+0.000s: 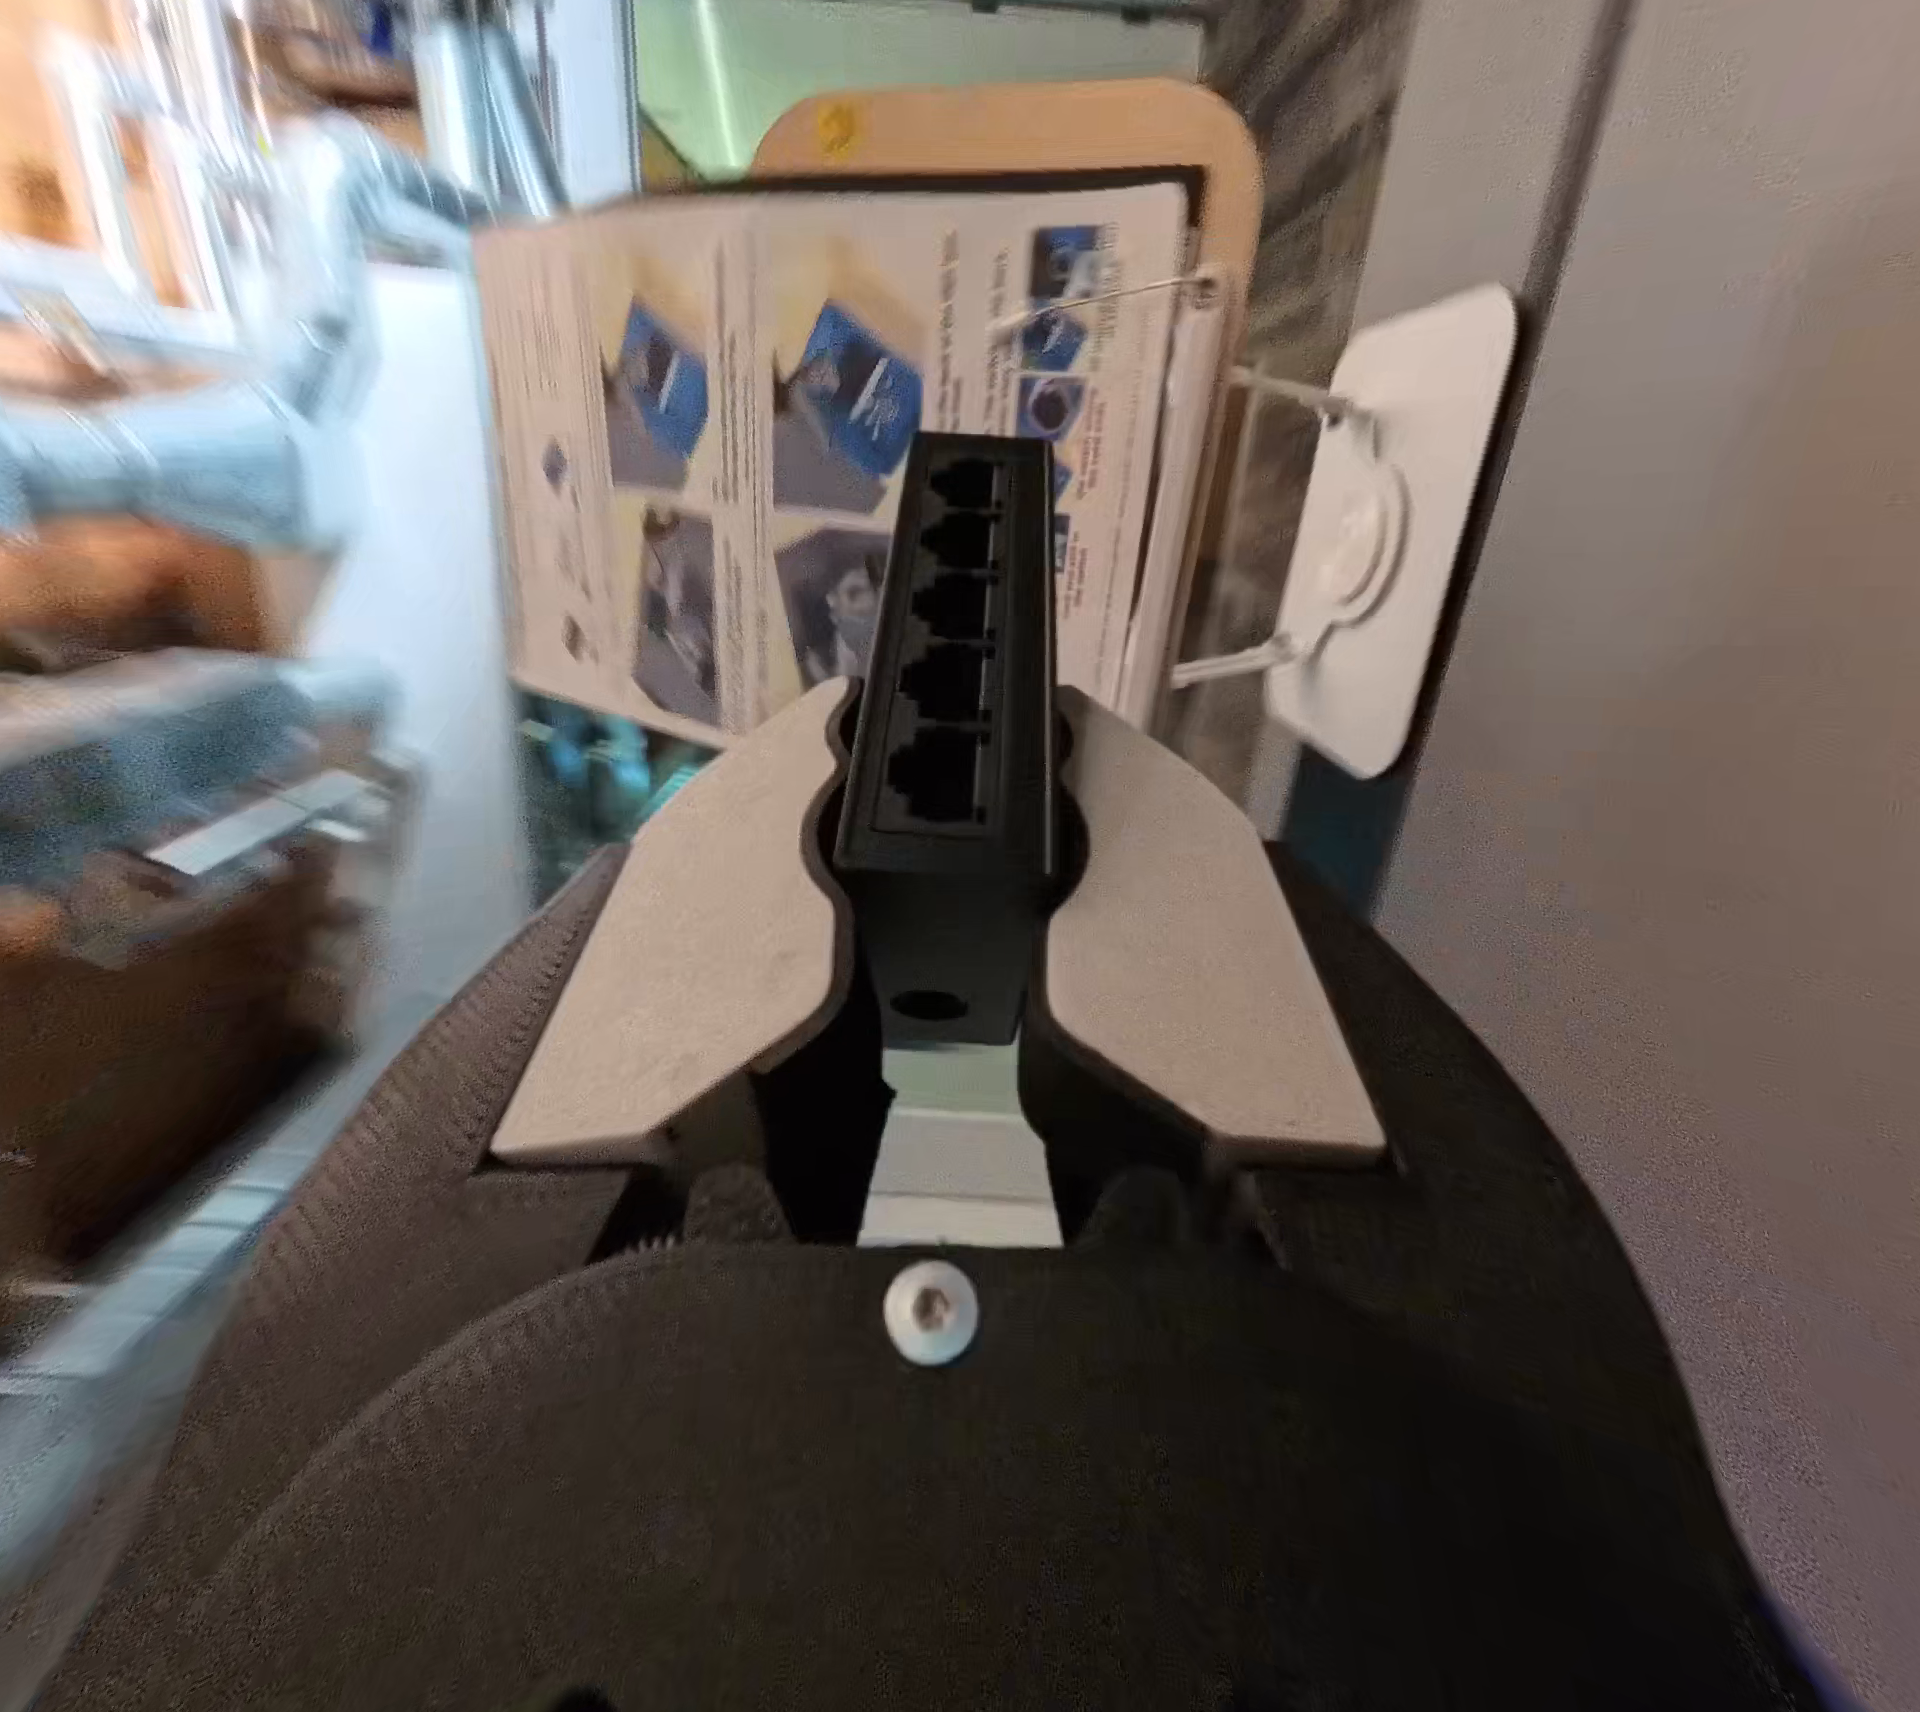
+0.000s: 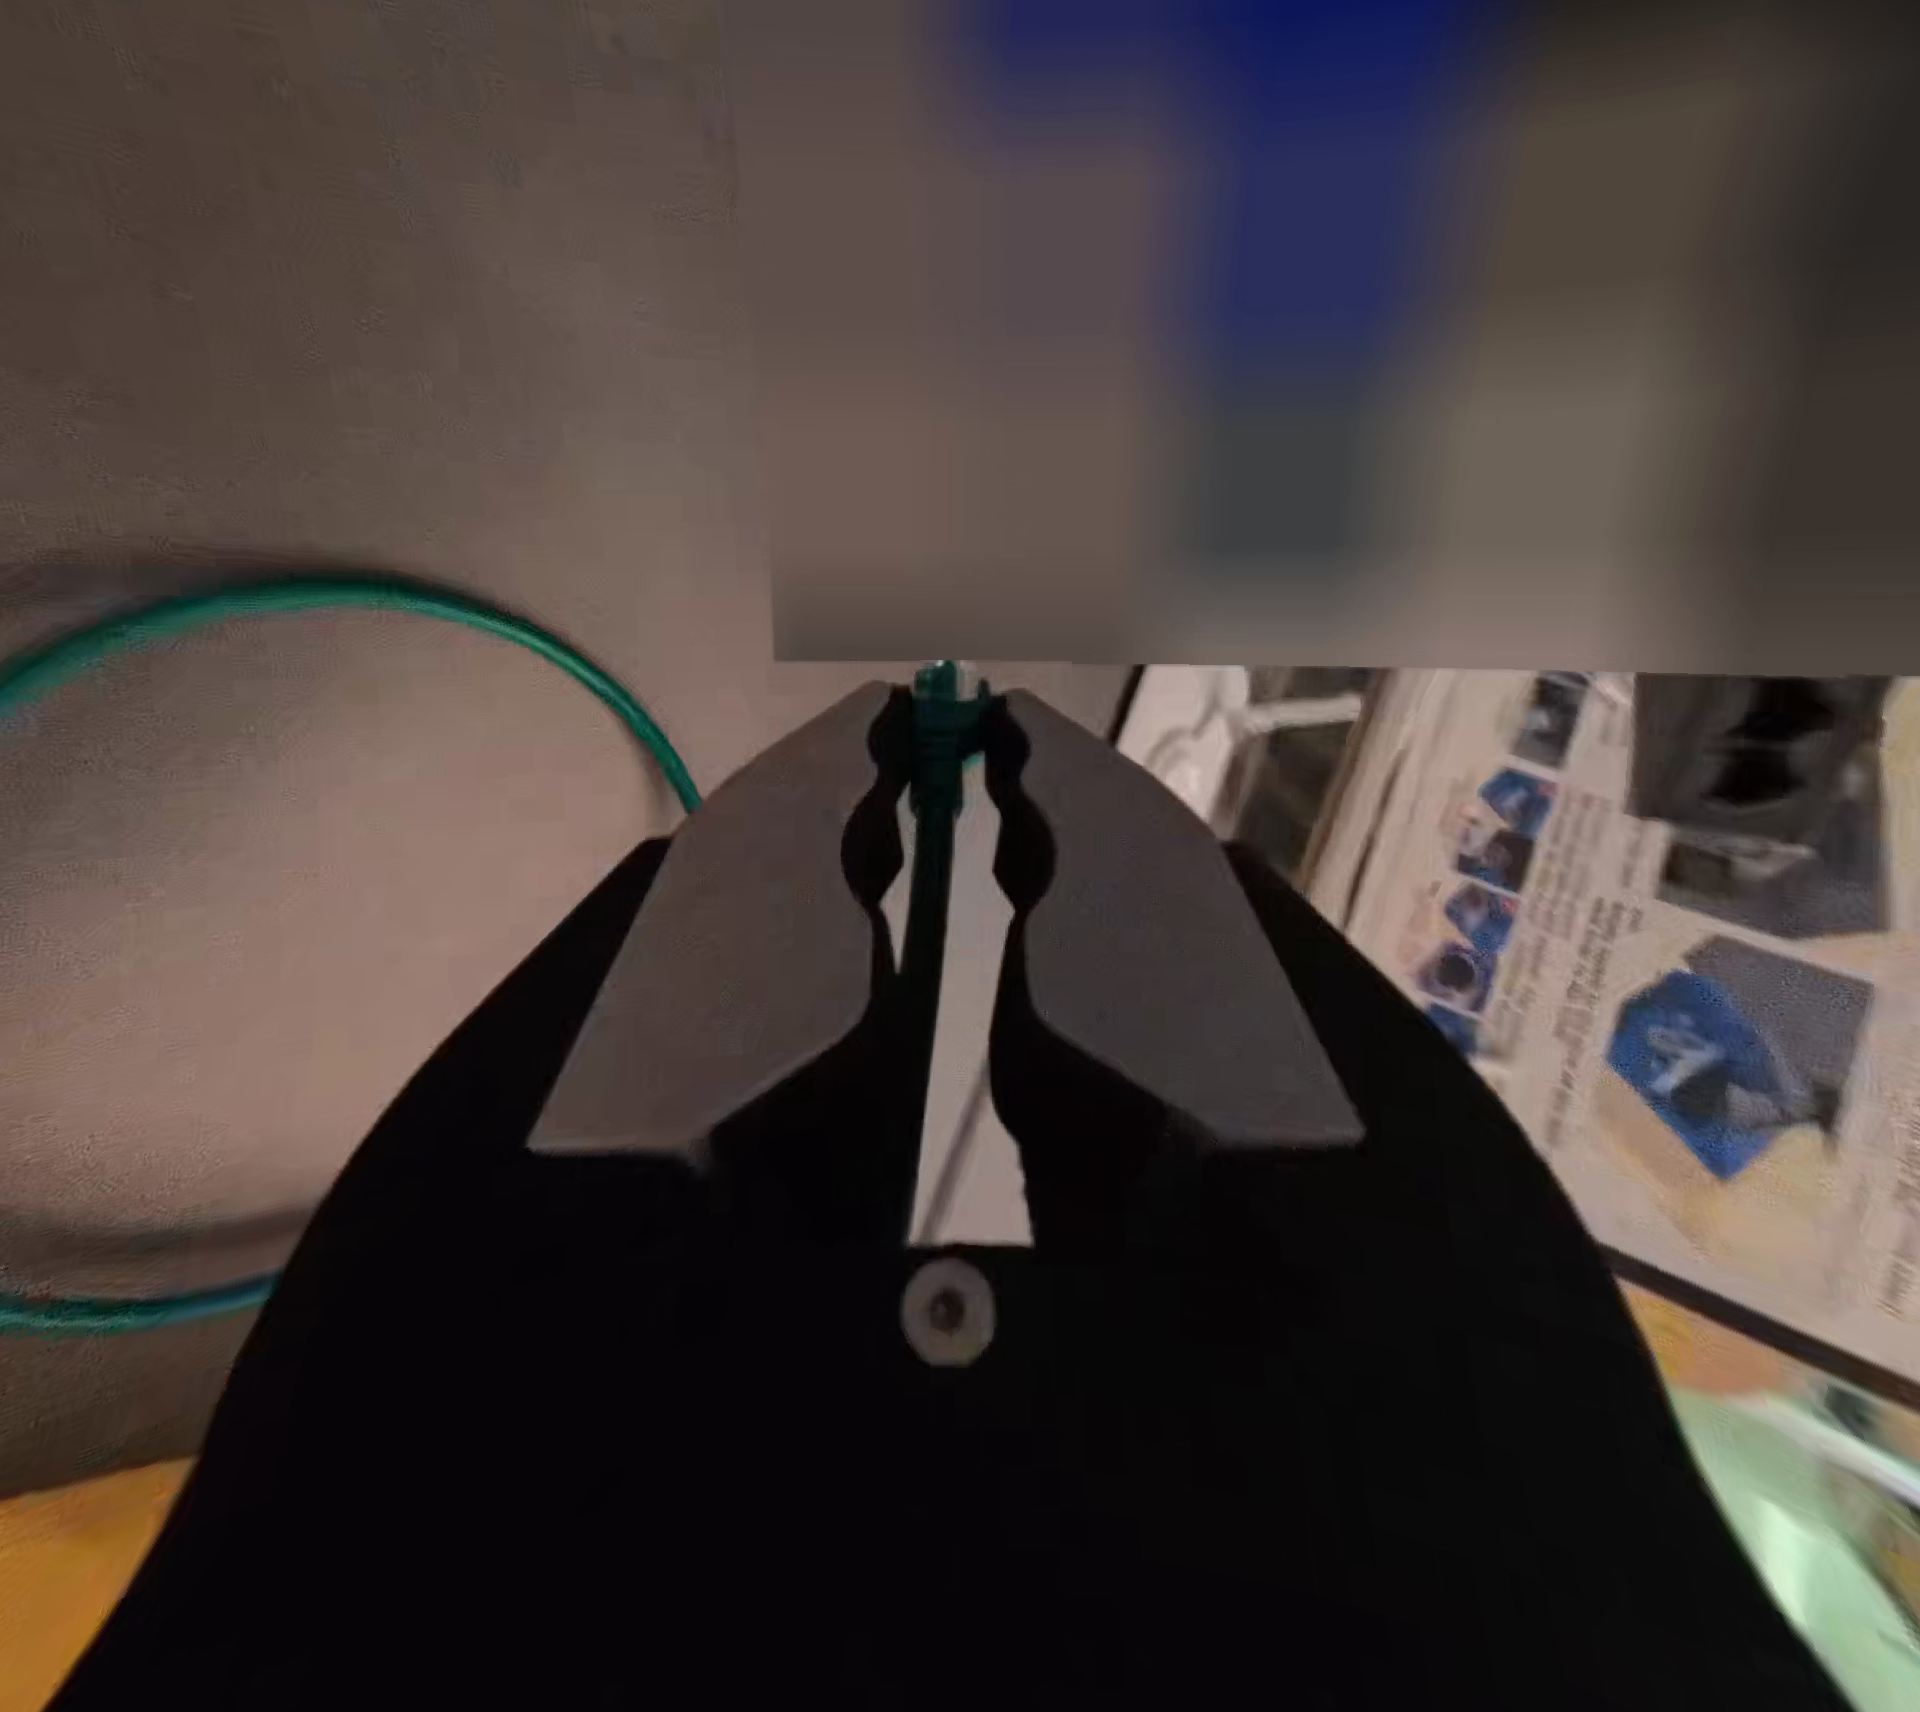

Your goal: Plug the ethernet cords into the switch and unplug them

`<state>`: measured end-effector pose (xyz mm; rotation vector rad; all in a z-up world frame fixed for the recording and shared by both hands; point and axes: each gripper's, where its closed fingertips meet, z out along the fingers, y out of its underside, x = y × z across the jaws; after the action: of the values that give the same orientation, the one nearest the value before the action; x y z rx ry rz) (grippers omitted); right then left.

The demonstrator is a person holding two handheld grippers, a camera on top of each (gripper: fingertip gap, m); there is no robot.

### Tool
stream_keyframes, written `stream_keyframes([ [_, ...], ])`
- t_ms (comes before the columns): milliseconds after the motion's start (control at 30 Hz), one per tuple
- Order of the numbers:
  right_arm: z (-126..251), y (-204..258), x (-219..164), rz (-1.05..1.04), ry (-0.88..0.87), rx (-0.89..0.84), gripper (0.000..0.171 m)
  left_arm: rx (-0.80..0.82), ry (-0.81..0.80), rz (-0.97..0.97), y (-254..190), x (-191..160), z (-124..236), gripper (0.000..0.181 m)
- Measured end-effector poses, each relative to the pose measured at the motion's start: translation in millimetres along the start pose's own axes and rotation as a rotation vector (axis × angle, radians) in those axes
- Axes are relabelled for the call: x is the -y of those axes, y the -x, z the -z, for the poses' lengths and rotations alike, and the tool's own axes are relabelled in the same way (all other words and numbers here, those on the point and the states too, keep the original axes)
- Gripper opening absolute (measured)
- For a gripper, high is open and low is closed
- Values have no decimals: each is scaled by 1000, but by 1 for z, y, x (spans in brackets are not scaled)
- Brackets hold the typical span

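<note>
Clearly, in the left wrist view, the left gripper point(image 1: 951, 727) is clenched on the switch point(image 1: 956, 696), a small black box pinched by its two broad sides between the grey fingers point(image 1: 727, 914). It is held off any surface, seemingly so that the row of open ports point(image 1: 951, 634) stays uncovered and a plug can come at them freely. Its long axis runs away from the camera, from the near end with a round hole out to the far end past the fingertips — the port face is turned up toward the lens. No cord sits in any port that shows. Behind it hangs a printed instruction sheet point(image 1: 727, 415) on a board, and to the right a white adhesive hook plate point(image 1: 1392, 540) is stuck on a grey wall point(image 1: 1714, 415).

In the right wrist view, the right gripper point(image 2: 940, 722) is closed around the green plug boot point(image 2: 935, 743) of an ethernet cord point(image 2: 416, 608). The plug lies along the fingers and points straight ahead, away from the camera, its tip just beyond the fingertips — a hold that suits pushing it end-first into a port. The cord loops off to the left against a pale surface. The switch cannot be made out here; a laid-over blur covers the area ahead. The printed sheet point(image 2: 1662, 987) shows at the right.
</note>
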<state>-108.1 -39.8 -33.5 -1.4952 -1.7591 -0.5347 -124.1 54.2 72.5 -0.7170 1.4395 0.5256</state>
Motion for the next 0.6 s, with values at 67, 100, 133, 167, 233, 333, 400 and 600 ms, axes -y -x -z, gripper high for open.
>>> stream_keyframes([
  [67,-8,-6,-3,-12,19,-32,16,-159,-6,216,9,-20,9,29],
  [100,-5,-10,2,-82,-55,-18,15,-165,14,250,16,-31,13,29],
  [133,-1,-13,1,-141,-89,-10,16,-120,26,252,26,-42,16,29],
  [167,2,-15,-7,-200,-98,2,16,-89,49,240,34,-52,18,29],
  [233,5,-9,-25,-364,-118,69,16,-86,110,241,39,-68,21,29],
  [333,0,11,-34,-594,-145,183,16,-87,107,273,44,-74,24,29],
  [400,-4,28,-21,-668,-166,254,21,-101,105,283,44,-73,26,30],
  [600,-12,66,9,-853,-248,205,38,-135,82,318,45,-68,31,29],
])
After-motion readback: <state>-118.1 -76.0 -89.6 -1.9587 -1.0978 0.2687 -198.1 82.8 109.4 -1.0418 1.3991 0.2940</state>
